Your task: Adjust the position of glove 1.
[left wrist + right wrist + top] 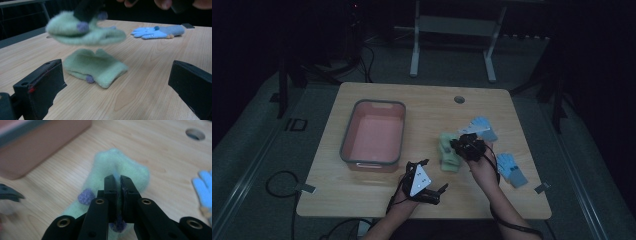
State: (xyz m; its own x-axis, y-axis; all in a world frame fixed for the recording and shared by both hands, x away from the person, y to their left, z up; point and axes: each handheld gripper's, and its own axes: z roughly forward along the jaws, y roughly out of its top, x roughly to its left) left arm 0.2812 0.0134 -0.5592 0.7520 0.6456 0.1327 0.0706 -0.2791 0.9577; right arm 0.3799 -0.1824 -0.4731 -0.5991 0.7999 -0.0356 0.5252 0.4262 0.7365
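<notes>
My right gripper (pixel 118 178) is shut on a fuzzy green glove (pixel 120 165) with purple pom-poms and holds it off the table. In the high view the right gripper (pixel 462 146) hangs over the table's middle right. A second green glove (pixel 96 67) lies flat on the wood, just below the lifted green glove (pixel 87 32). My left gripper (pixel 116 76) faces the lying glove with its jaws wide open and nothing between them. In the high view the left gripper (pixel 435 173) is near the front edge, short of the green gloves (pixel 448 152).
A pink bin (pixel 373 134) with a grey rim stands on the left half of the table (pixel 362 200). One blue glove (pixel 483 126) lies behind my right gripper, another blue glove (pixel 512 170) to its right. A cable hole (pixel 459 99) sits near the far edge.
</notes>
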